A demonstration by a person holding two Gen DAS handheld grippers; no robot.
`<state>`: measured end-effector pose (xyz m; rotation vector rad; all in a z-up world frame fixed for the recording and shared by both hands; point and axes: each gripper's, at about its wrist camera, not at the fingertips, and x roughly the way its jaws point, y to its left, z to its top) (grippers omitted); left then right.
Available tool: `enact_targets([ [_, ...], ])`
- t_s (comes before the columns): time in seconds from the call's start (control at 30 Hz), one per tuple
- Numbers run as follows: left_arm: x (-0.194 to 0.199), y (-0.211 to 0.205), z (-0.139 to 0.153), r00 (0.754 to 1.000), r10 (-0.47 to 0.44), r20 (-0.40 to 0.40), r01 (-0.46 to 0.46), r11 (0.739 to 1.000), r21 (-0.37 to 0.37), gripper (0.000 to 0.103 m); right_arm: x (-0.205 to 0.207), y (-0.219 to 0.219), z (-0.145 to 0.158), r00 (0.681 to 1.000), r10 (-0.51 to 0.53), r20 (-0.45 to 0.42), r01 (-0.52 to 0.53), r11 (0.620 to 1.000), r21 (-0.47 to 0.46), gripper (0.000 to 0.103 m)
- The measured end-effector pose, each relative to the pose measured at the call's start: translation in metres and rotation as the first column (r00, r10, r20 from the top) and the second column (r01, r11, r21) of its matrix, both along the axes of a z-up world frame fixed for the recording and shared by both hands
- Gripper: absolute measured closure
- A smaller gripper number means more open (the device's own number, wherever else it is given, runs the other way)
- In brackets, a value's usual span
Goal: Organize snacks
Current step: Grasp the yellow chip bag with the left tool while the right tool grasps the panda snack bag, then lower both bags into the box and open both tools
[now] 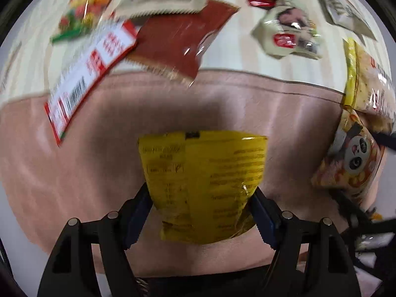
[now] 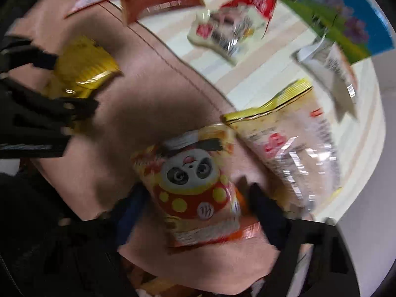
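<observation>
both grippers were mid-pickup over the pink mat (image 1: 74, 173): left gripper (image 1: 200, 212) half-closed, clamping a crinkly yellow foil snack packet (image 1: 203, 180), right gripper (image 2: 195, 212) half-closed around an orange panda-print snack bag (image 2: 195, 185), though blur hid whether its pads pressed. next move probably called for lifting both clear and sorting them

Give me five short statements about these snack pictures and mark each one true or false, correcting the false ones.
1. The left gripper is closed on a yellow packet. True.
2. The right gripper grips a plain blue packet. False: the panda packet sits between its fingers.
3. Both held packets hang over the pink mat. True.
4. The red-brown packet lies wholly on the mat. False: it lies mostly on the pale table, one corner overlapping the mat.
5. The mat is bright green. False: it is pink.
</observation>
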<state>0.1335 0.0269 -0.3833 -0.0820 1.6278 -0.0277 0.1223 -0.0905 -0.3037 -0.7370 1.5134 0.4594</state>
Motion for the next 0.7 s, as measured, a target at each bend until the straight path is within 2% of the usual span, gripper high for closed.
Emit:
enact_targets([
  [0.07, -0.005, 0.010, -0.001, 1.000, 0.027, 0.007, -0.027, 0.999, -0.037, 0.029, 0.011, -0.012, -0.003, 0.985, -0.167, -0.043, 0.170, 0.984, 0.054, 0.037],
  [0.13, -0.009, 0.017, -0.003, 0.999, 0.047, 0.010, -0.046, 0.997, -0.065, 0.029, 0.023, -0.030, 0.000, 0.925, -0.367, -0.101, 0.378, 0.917, 0.128, 0.042],
  [0.17, -0.010, 0.019, -0.005, 0.998, 0.055, 0.011, -0.054, 0.995, -0.080, 0.029, 0.027, -0.040, 0.002, 0.880, -0.454, -0.140, 0.472, 0.867, 0.161, 0.042],
  [0.2, -0.011, 0.022, -0.006, 0.998, 0.064, 0.008, -0.063, 0.994, -0.094, 0.029, 0.029, -0.051, 0.002, 0.814, -0.545, -0.201, 0.579, 0.789, 0.205, 0.042],
  [0.23, -0.011, 0.023, -0.008, 0.998, 0.069, 0.005, -0.068, 0.992, -0.102, 0.029, 0.031, -0.063, 0.002, 0.730, -0.623, -0.281, 0.682, 0.688, 0.246, 0.042],
  [0.3, -0.010, 0.026, -0.011, 0.998, 0.066, 0.003, -0.065, 0.992, -0.111, 0.029, 0.031, -0.076, -0.003, 0.603, -0.686, -0.408, 0.798, 0.534, 0.280, 0.037],
  [0.33, -0.010, 0.025, -0.013, 0.999, 0.054, 0.003, -0.054, 0.993, -0.107, 0.029, 0.031, -0.079, -0.002, 0.582, -0.696, -0.421, 0.813, 0.506, 0.287, 0.030],
  [0.37, -0.005, 0.024, -0.014, 0.999, 0.044, 0.005, -0.043, 0.994, -0.104, 0.029, 0.031, -0.080, 0.002, 0.582, -0.709, -0.398, 0.813, 0.502, 0.295, 0.027],
  [0.47, 0.002, 0.024, -0.015, 1.000, 0.005, 0.021, -0.003, 0.996, -0.092, 0.028, 0.027, -0.077, 0.013, 0.618, -0.721, -0.313, 0.785, 0.542, 0.299, 0.026],
  [0.53, 0.009, 0.022, -0.016, 0.999, -0.013, 0.029, 0.016, 0.996, -0.083, 0.028, 0.031, -0.066, 0.017, 0.621, -0.726, -0.296, 0.783, 0.553, 0.286, 0.026],
  [0.6, 0.016, 0.015, -0.016, 0.998, -0.025, 0.051, 0.028, 0.997, -0.076, 0.029, 0.021, -0.051, 0.010, 0.623, -0.731, -0.278, 0.781, 0.565, 0.264, 0.026],
  [0.67, 0.040, 0.008, -0.015, 0.997, -0.022, 0.075, 0.028, 0.997, -0.072, 0.033, 0.010, -0.041, -0.001, 0.630, -0.736, -0.248, 0.776, 0.588, 0.228, 0.027],
  [0.7, 0.039, 0.008, -0.014, 0.996, -0.024, 0.085, 0.030, 0.997, -0.071, 0.037, 0.005, -0.040, -0.005, 0.620, -0.752, -0.223, 0.784, 0.587, 0.203, 0.031],
])
